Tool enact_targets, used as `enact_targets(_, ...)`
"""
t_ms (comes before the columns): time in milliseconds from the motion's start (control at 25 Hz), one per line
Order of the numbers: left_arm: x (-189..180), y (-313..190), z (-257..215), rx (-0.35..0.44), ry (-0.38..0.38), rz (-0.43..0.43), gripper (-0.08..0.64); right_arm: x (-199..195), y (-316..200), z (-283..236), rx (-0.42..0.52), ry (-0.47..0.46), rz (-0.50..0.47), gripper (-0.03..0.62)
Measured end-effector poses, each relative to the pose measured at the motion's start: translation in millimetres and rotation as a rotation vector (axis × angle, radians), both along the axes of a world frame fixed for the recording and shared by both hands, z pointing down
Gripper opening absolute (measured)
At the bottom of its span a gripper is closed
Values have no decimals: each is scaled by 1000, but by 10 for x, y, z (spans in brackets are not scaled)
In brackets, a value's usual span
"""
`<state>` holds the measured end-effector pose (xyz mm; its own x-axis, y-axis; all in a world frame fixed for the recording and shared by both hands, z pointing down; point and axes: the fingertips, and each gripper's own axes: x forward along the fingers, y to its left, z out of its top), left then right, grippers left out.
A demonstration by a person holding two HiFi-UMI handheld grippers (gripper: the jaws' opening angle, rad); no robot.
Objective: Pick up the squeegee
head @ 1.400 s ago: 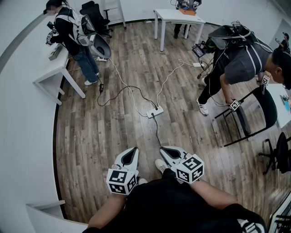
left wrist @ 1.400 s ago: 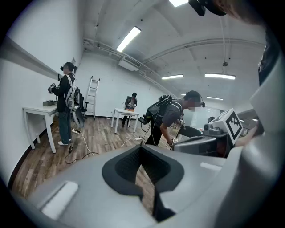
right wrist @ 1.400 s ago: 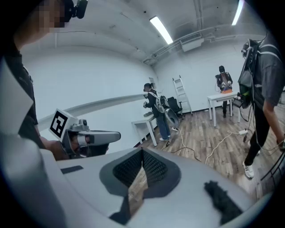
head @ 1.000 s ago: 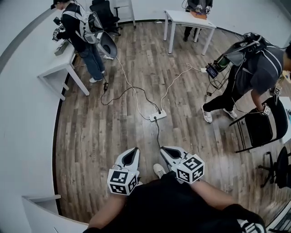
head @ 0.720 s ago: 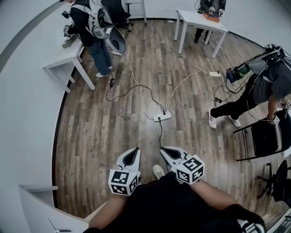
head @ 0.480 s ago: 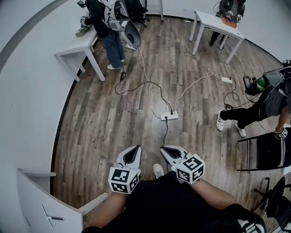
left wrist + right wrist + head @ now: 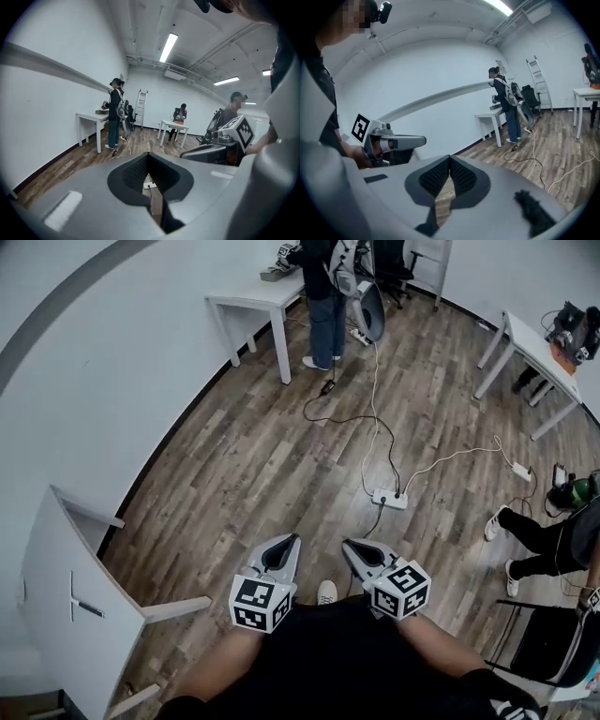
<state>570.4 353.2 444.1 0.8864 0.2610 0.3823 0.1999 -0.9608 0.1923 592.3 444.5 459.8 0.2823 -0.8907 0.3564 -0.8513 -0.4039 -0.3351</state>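
L tongs (image 7: 148, 154): clenched, pads meet at the tips, nothing between. R tongs (image 7: 450, 157): likewise clenched, empty. Both are held side by side, just in front of the wearer's body, over the wood floor (image 7: 234, 465).

Squeegee: location cannot be told; no view makes it out.

Head view only: a white desk (image 7: 56, 568) at lower left near the L tongs, with a small dark item on top, too small to identify. Power strip (image 7: 389, 500) on the floor ahead of the tongs, with cables running to a far desk (image 7: 246, 304) where a person (image 7: 325, 287) stands. Folding chair (image 7: 544, 643) at lower right.

Left gripper view only: ceiling strip light (image 7: 168, 47) and ladder (image 7: 141, 108) against the back wall; the R tongs' marker cube (image 7: 240, 133) shows at right.

Right gripper view only: grey wall stripe (image 7: 436, 97); the L tongs' marker cube (image 7: 360, 127) shows at left.
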Motion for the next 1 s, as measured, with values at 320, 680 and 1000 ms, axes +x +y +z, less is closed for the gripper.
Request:
enact_targets(320,-447,-551,28,13,-14,-192,7,-264,-644,13,11,0,-204,6)
enact_targets(680,-1039,-1082,87,10,-34,-385,7,-714,-1233,39,17,-6,-385,6)
enact_targets(1000,-1521,-1512,107,16,-44,-462,8,-1136,-1741,87,17,-17,-465,6)
